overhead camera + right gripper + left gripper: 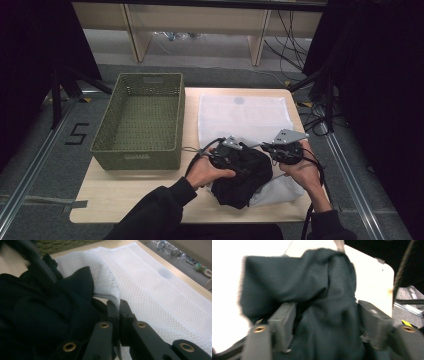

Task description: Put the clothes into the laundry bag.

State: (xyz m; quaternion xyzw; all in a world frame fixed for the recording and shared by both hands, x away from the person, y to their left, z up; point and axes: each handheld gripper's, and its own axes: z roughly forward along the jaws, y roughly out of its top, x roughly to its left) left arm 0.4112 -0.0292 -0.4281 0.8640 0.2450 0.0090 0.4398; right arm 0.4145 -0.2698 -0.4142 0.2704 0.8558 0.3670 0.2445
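One black garment (240, 175), bunched up, sits at the near right of the surface (125, 192), lying partly on the near end of one white mesh bag (245, 115) that stretches away toward the far edge. Left tool (325, 322) has its jaws spread wide with a thick fold of the black garment between them; cloth touches the inner faces of both jaws, so it grips the bundle loosely, far from closed. In the high view the left tool (227, 152) sits on the garment's left side, left hand (205, 170) around it. Right tool (120, 306) has jaws pressed together, pinching the rim of the white mesh bag just beside the garment; in the high view the right tool (285, 150) is at the garment's right edge, right hand (302, 170) behind it. Two tools, close together, each with a grey plate on top and a trailing cable. One green woven basket (142, 120), rectangular, stands on the left of the surface, apart from the bag. Surface is light wood with rounded corners. Room: grey floor, a black "5" mark (77, 134) on the floor at left, wooden furniture legs (137, 35) beyond, loose cables (292, 37) at far right, dark curtains on both sides.
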